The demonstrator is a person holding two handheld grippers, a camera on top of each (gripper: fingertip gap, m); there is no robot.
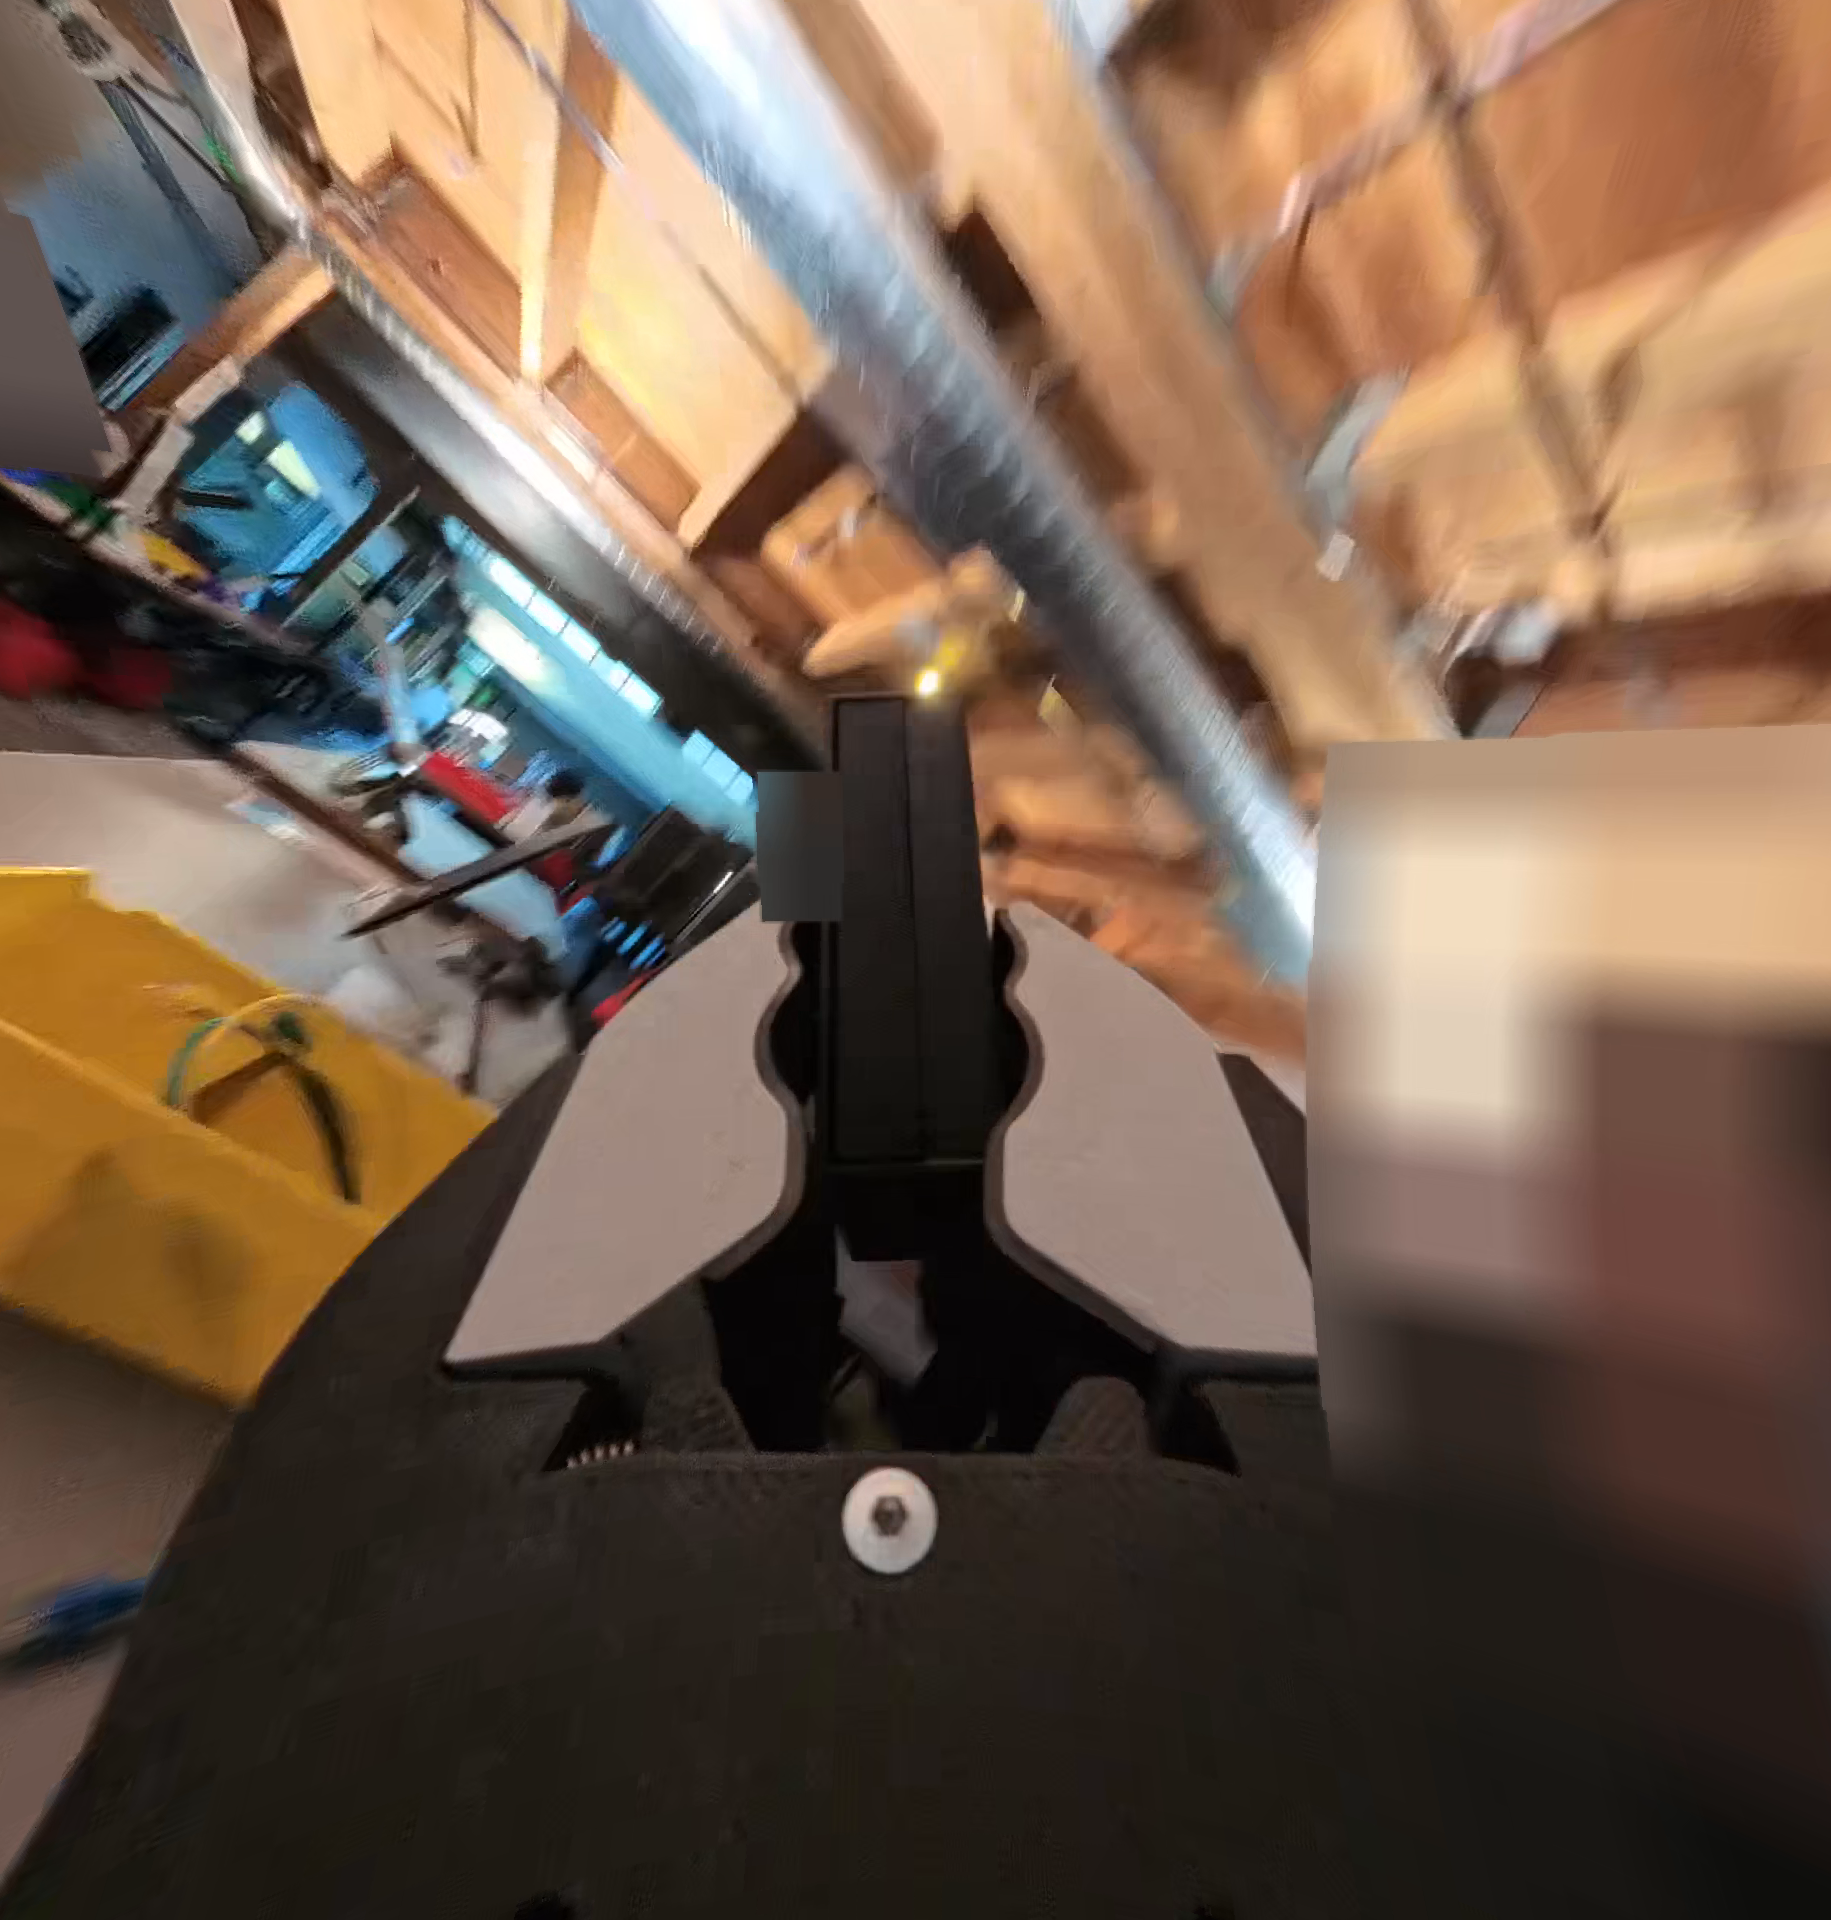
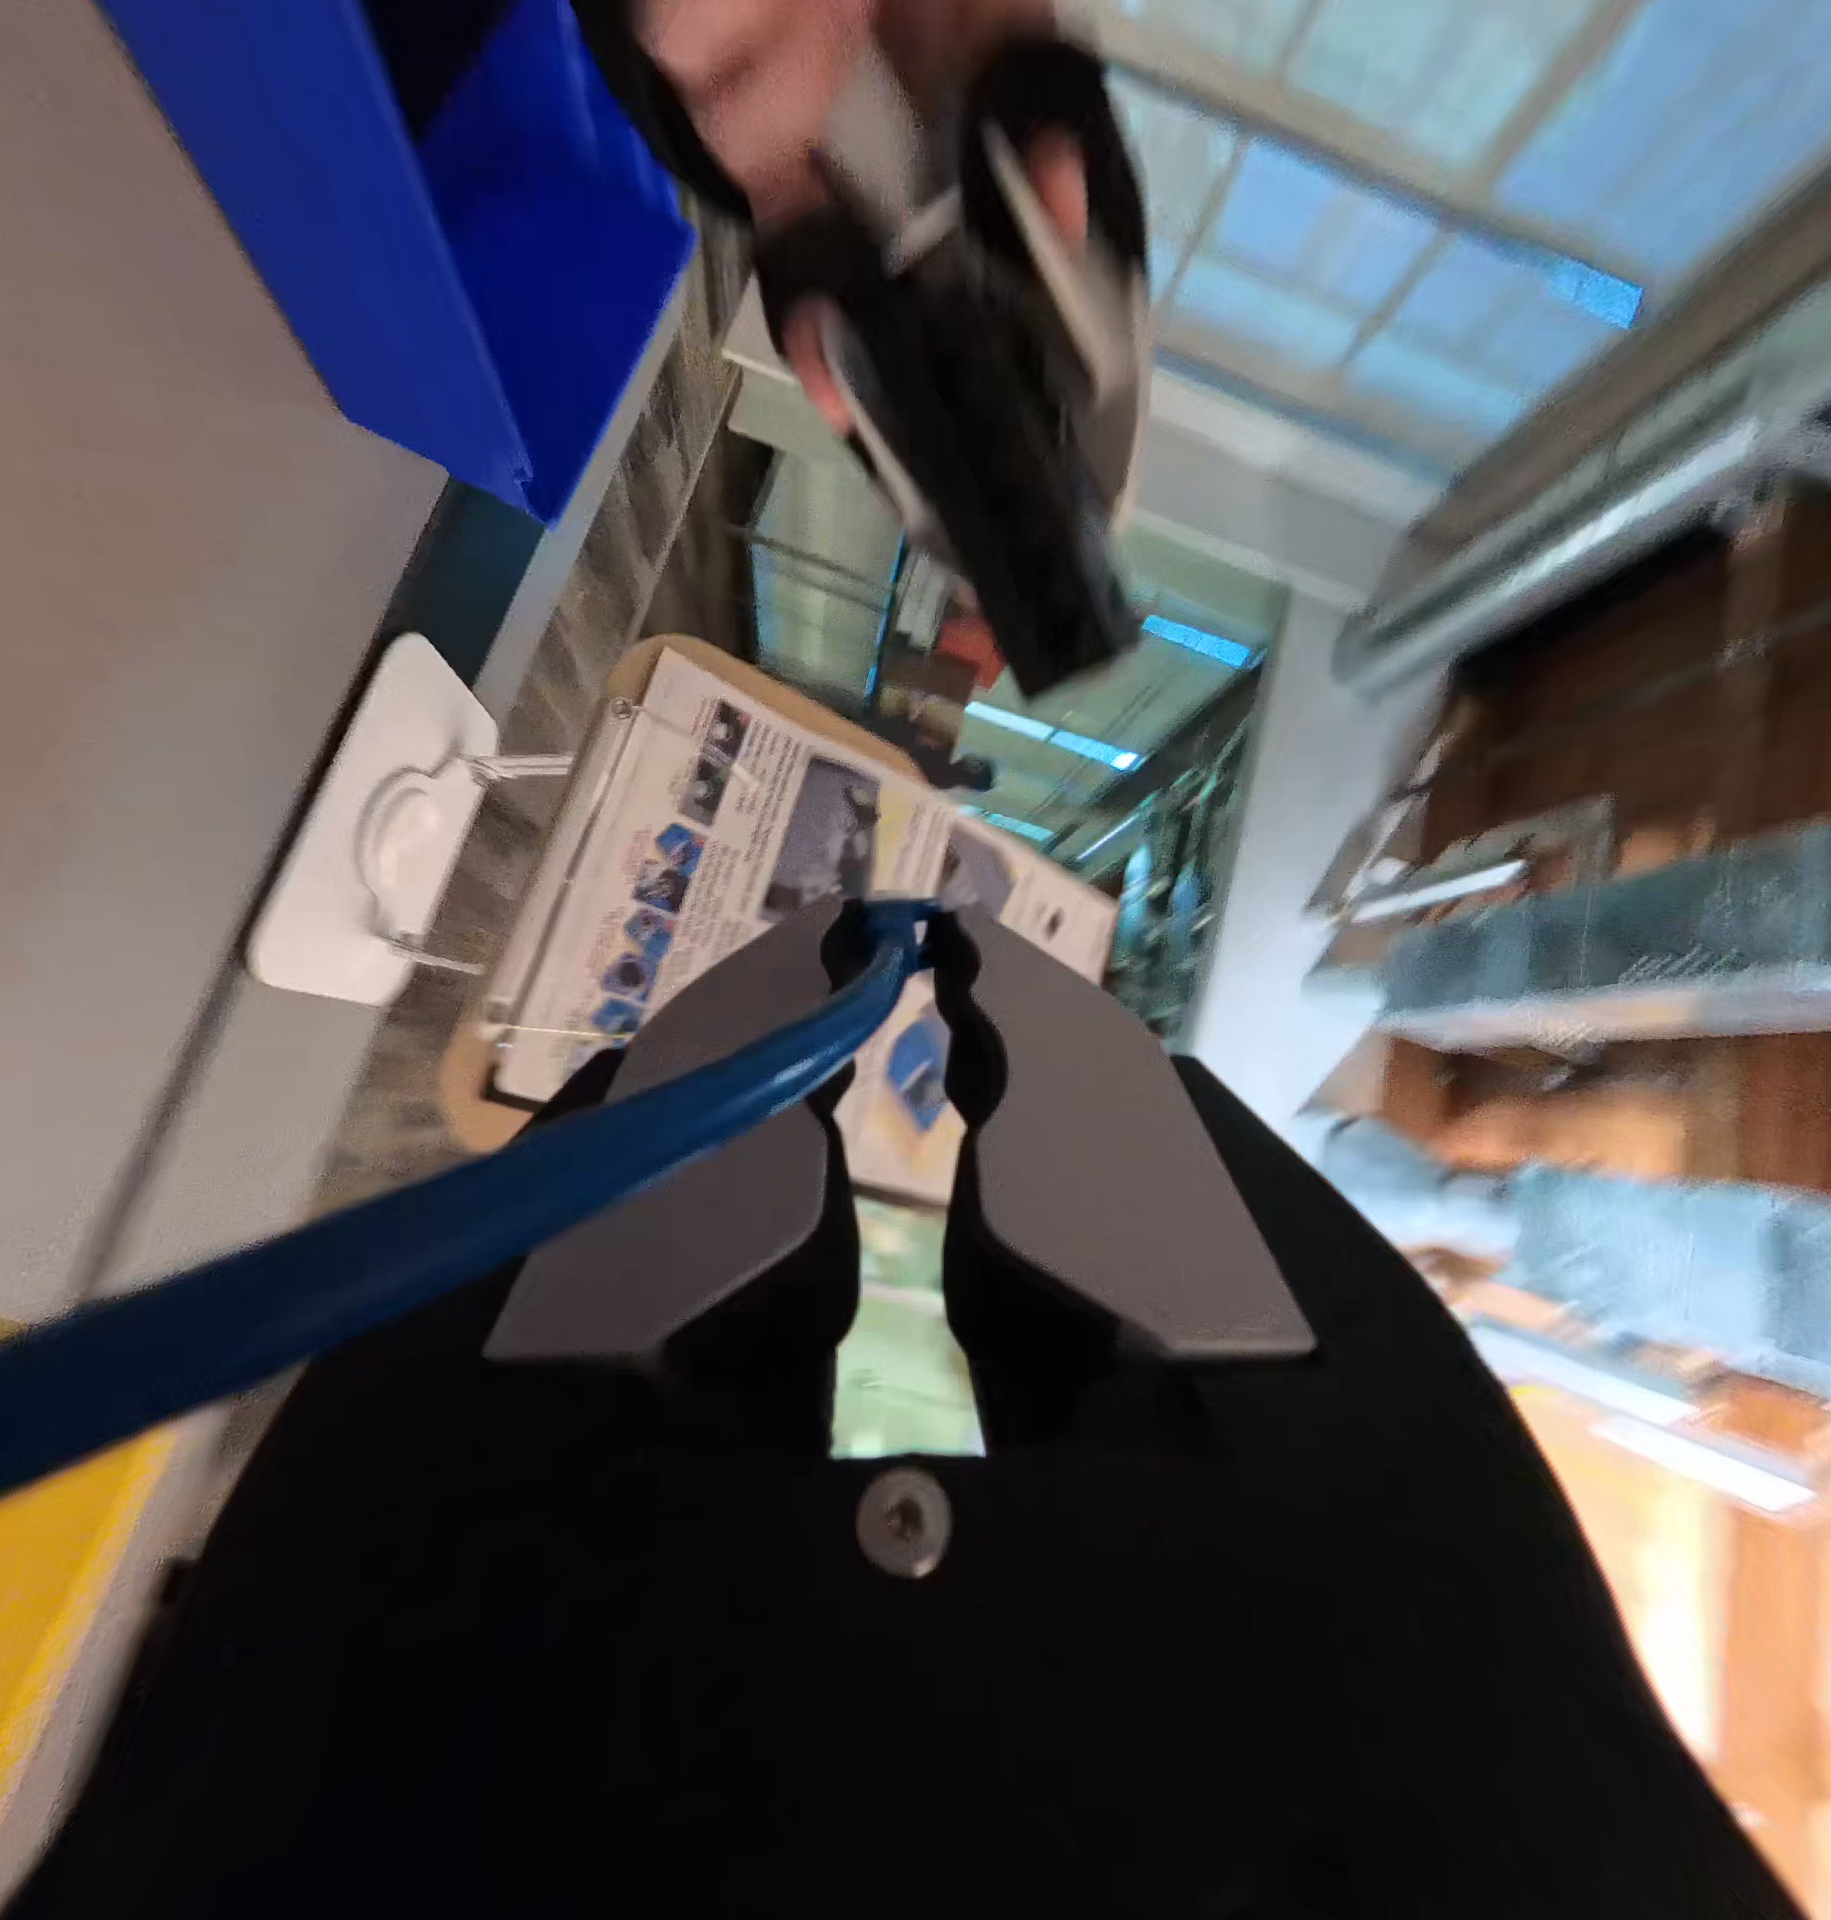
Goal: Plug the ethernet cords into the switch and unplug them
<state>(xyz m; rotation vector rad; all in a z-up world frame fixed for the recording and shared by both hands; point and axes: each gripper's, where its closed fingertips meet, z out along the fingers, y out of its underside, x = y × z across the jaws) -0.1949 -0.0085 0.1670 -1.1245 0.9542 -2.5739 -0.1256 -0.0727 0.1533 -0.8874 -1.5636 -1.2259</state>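
Note:
In the left wrist view my left gripper (image 1: 895, 925) is shut on a black box, the switch (image 1: 900, 935), which stands upright between the fingers and points up at the ceiling. In the right wrist view my right gripper (image 2: 906, 925) is shut on the end of a blue ethernet cord (image 2: 475, 1236), which trails off to the lower left. The plug is hidden at the fingertips. The left gripper with the switch (image 2: 1004, 488) also shows at the top of the right wrist view, held by a hand, above and apart from the cord end. Both views are motion-blurred.
A yellow bin (image 1: 111, 1091) with thin green and yellow cords lies at the left, and a blue cord (image 1: 69, 1621) lies on the grey table. The right wrist view shows a blue bin (image 2: 402, 208), a white stand (image 2: 371, 831) holding a printed sheet (image 2: 765, 831), and shelving on the right.

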